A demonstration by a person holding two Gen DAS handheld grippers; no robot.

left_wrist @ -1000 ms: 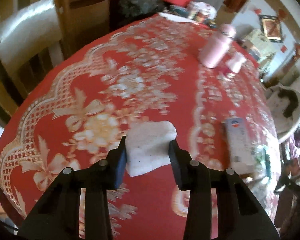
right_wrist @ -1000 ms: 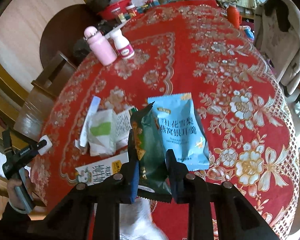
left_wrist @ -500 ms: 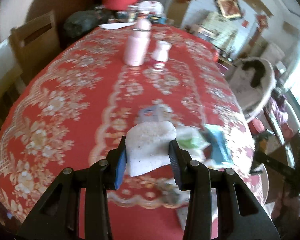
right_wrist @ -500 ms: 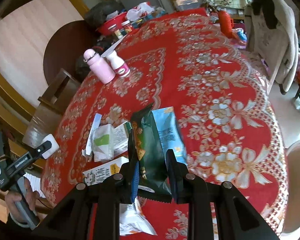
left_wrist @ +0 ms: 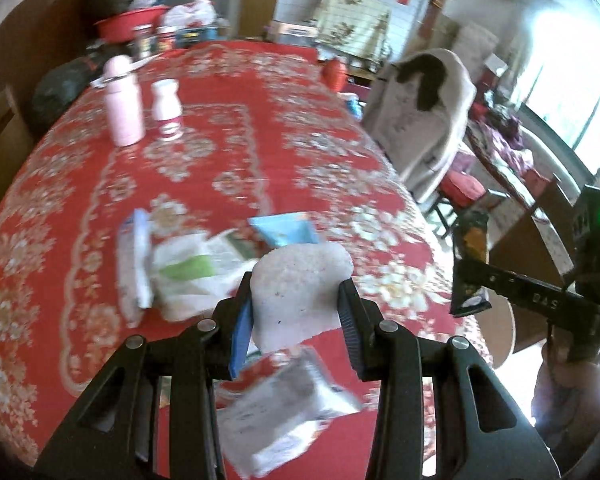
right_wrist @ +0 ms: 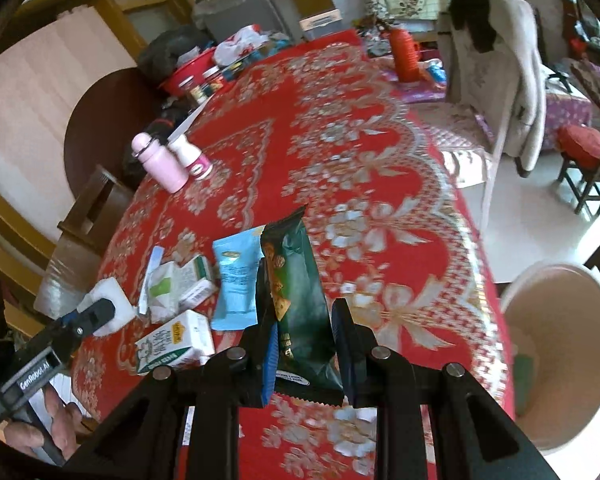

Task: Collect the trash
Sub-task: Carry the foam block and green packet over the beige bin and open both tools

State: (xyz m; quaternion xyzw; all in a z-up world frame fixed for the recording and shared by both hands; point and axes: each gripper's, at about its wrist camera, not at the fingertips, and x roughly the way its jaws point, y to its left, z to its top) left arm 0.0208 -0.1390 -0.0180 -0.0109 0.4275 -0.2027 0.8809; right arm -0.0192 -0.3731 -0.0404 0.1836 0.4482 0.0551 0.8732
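My left gripper is shut on a white foam chunk and holds it above the near edge of the red table. It also shows in the right wrist view. My right gripper is shut on a dark green snack wrapper, raised over the table's right edge. That wrapper also shows in the left wrist view. A cream bin stands on the floor to the right of the table. A blue packet, a white and green wrapper and a small carton lie on the cloth.
A pink bottle and a small white bottle stand further back on the table. A red bowl and clutter fill the far end. A chair with a grey jacket stands at the right. A wooden chair is at the left.
My left gripper has swung right across the table with the foam chunk, from the left edge to the wrapper pile. My right gripper has pulled back to the right with the green wrapper, and the bin has come into view.
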